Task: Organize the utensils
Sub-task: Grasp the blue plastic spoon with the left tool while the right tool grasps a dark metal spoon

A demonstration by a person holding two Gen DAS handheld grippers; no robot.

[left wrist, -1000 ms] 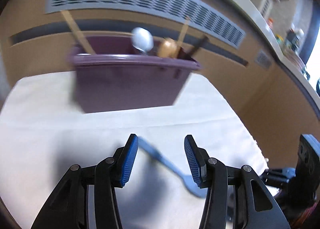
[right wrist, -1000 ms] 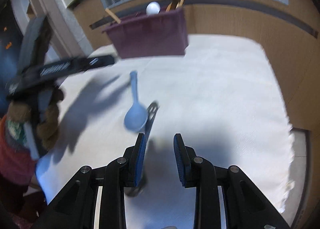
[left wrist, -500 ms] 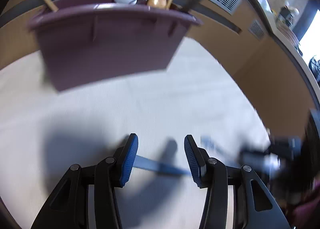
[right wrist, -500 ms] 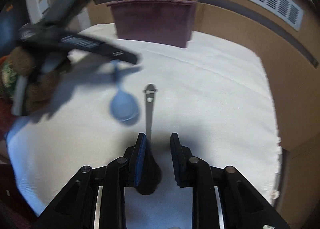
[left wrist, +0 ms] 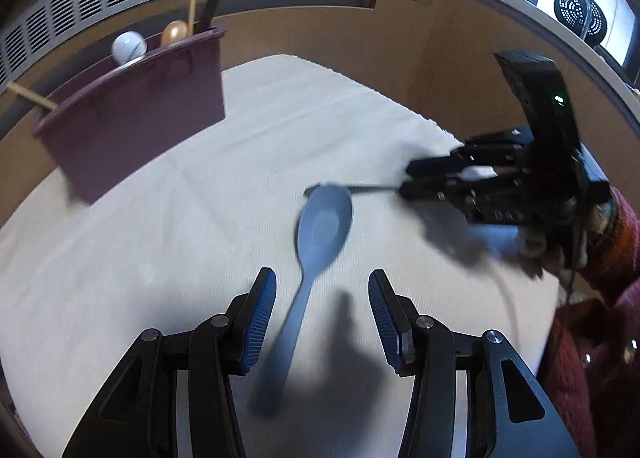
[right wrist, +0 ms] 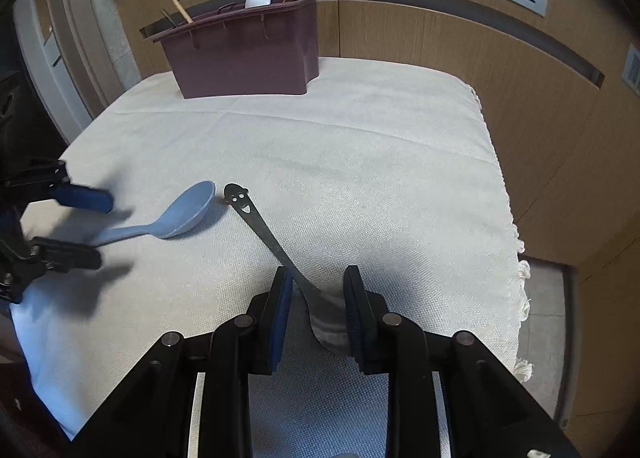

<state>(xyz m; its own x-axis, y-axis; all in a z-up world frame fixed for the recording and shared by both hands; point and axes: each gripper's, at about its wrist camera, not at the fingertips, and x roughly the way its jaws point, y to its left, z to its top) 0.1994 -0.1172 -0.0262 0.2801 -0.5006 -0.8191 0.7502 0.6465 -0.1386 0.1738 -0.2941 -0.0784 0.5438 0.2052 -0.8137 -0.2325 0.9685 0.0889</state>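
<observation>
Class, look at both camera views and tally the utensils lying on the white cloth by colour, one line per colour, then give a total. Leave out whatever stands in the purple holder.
Blue spoon: 1
Dark metal spoon with a smiley-face handle: 1
Total on the cloth: 2

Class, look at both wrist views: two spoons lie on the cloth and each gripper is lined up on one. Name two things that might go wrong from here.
1. The left gripper straddles the blue spoon near the neck; pinched there, its long handle could tip.
2. The right gripper has the dark metal spoon by its bowel end; its handle tip lies close to the blue bowl, so lifting might nudge it.
</observation>
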